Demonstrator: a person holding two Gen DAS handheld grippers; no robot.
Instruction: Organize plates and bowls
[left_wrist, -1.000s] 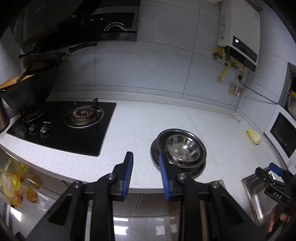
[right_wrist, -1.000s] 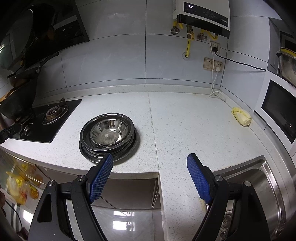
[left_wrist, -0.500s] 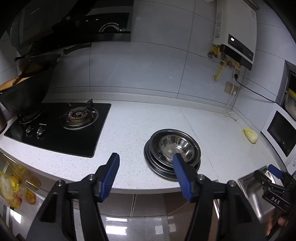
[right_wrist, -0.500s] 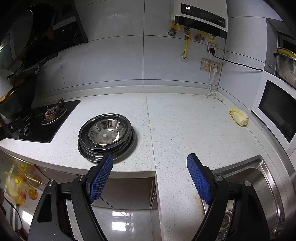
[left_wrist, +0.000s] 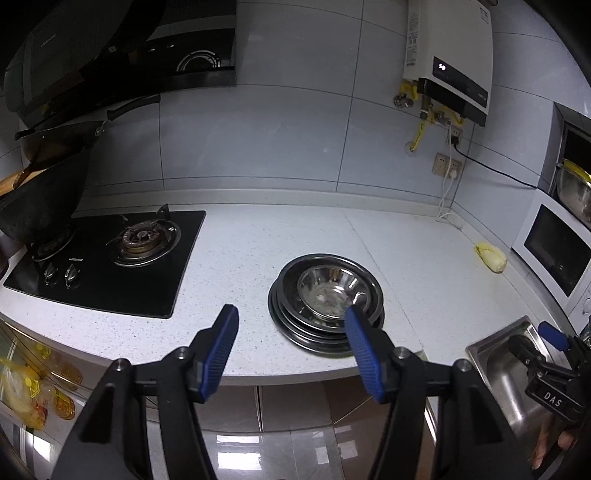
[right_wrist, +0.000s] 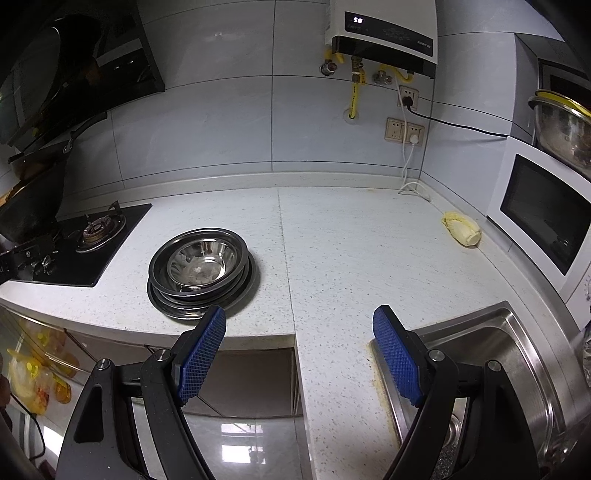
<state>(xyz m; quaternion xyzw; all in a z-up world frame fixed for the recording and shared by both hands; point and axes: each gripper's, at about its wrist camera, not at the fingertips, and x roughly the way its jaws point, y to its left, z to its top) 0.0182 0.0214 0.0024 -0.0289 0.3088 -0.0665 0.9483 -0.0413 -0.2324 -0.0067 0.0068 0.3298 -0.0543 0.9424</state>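
Both pairs of tongs hang wide apart over the counter's front edge, nothing between them: the left gripper, its jaws having just been opening, and the right gripper. Just beyond, a stack of steel plates topped by a bowl sits on the white counter (between stove and sink). Farther back, a yellow cabbage lies beside the microwave.
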